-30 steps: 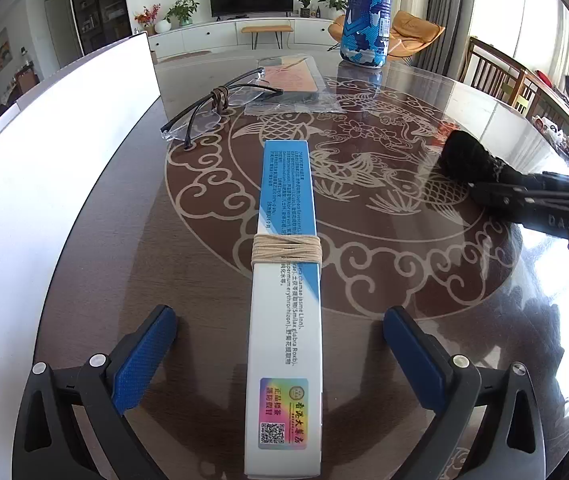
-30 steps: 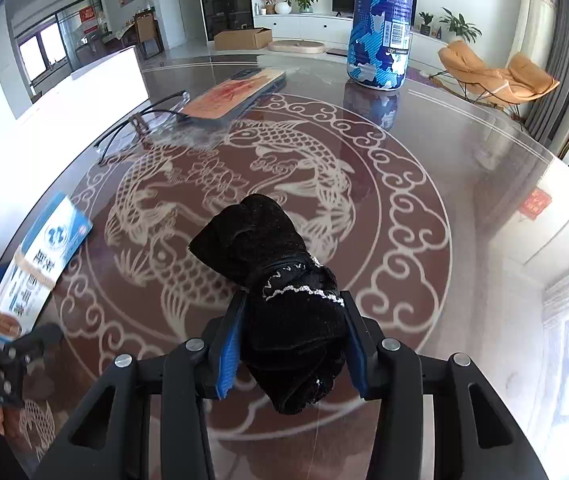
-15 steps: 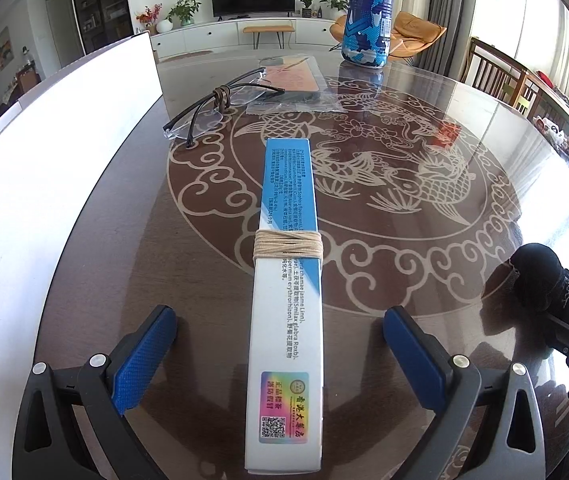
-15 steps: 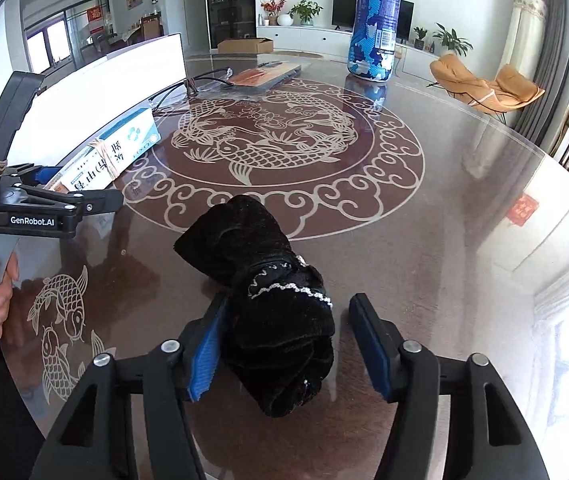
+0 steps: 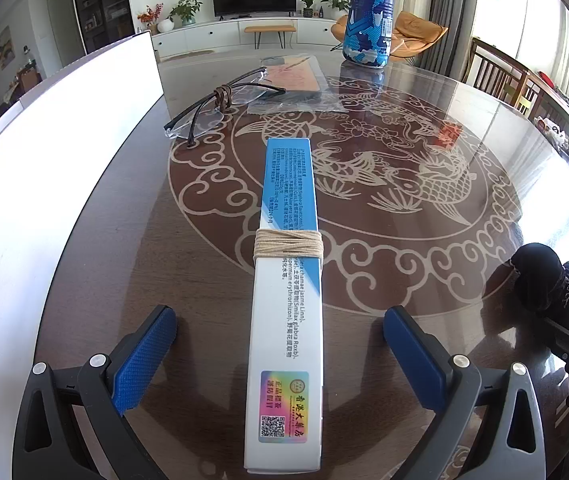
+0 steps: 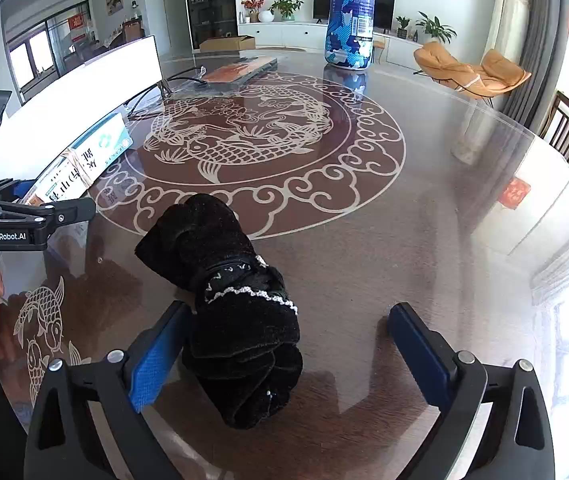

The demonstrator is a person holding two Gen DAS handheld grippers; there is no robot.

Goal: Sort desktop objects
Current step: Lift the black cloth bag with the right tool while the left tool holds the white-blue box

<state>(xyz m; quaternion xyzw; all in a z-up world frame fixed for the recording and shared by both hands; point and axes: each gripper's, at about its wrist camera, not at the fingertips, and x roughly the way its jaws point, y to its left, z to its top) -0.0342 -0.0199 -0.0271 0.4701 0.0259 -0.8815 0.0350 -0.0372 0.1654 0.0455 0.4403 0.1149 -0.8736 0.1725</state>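
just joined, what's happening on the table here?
A person with two handheld grippers is sorting items on the glass table. The right gripper is opening; the black cloth bundle lies between its jaws. The left gripper is open around a blue-and-white box, not pressing it.

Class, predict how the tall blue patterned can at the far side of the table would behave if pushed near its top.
The can stands upright, tall and narrow, so it would probably tip. On the glossy table it may slide first. Once down, its round body would likely roll.

Black velvet pouch (image 6: 236, 312) lying on its side; long blue-white box (image 5: 288, 308), string-bound, flat; glasses (image 5: 220, 104) beyond.
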